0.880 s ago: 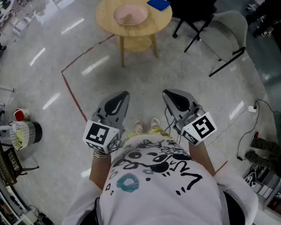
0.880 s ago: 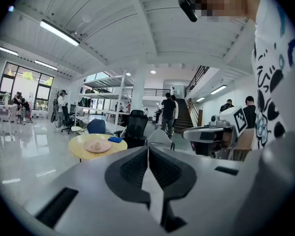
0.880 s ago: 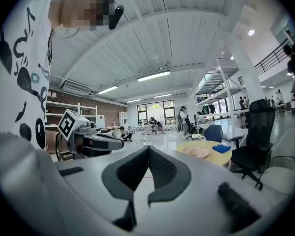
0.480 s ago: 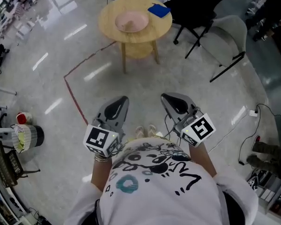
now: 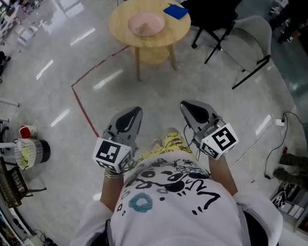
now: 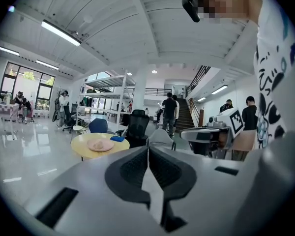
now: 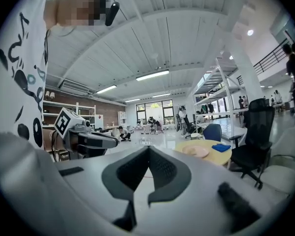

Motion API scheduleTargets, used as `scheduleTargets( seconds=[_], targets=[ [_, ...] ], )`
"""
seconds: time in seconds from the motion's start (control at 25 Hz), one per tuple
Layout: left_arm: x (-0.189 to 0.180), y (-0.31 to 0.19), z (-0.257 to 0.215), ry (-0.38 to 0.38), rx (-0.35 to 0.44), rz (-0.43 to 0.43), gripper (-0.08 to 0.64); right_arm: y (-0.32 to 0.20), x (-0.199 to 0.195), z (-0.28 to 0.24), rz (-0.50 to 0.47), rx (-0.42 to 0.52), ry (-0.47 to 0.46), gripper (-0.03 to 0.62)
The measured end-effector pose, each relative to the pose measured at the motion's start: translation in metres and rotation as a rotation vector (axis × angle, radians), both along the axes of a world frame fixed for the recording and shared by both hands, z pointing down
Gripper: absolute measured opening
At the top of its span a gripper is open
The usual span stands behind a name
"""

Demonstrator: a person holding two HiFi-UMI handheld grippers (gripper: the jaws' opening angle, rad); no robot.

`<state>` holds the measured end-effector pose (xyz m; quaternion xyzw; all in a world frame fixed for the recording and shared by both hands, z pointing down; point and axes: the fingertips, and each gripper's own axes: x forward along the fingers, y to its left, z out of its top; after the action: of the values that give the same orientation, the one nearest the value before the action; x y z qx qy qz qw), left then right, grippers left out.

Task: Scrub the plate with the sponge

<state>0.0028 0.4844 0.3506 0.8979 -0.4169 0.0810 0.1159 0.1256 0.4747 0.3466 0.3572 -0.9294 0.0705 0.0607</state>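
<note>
Plate (image 5: 146, 23) at centre of the tabletop (image 5: 122, 14); sponge (image 5: 175, 11) on the same tabletop, behind and right of the plate, apart from it. Swivel chair (image 5: 215, 6) and shell chair (image 5: 251, 32) right of the tabletop. Left claw (image 5: 135, 110) and right claw (image 5: 188, 106) side by side in the foreground, well short of the tabletop, bin (image 5: 33, 150) on the floor far left.

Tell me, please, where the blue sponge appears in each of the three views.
Head view: the blue sponge lies at top centre, near the far right edge of the round wooden table.
Left gripper view: small, left of centre, just right of the plate.
Right gripper view: right of centre, again right of the plate.
Shared landmark: the pink plate, next to the sponge on that table in every view.
</note>
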Motion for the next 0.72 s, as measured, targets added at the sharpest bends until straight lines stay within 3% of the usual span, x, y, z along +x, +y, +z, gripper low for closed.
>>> scheduleTargets(
  seconds=[0.36,0.72],
  targets=[
    [-0.010,-0.053,0.011,-0.023,-0.009,-0.024,0.021,-0.059,-0.004,0.010,-0.006,-0.023,-0.013,0.026],
    [-0.011,-0.148,0.012,-0.015,-0.011,-0.097,0.022,-0.156,-0.008,0.005,-0.107,-0.014,-0.016,0.026]
  ],
)
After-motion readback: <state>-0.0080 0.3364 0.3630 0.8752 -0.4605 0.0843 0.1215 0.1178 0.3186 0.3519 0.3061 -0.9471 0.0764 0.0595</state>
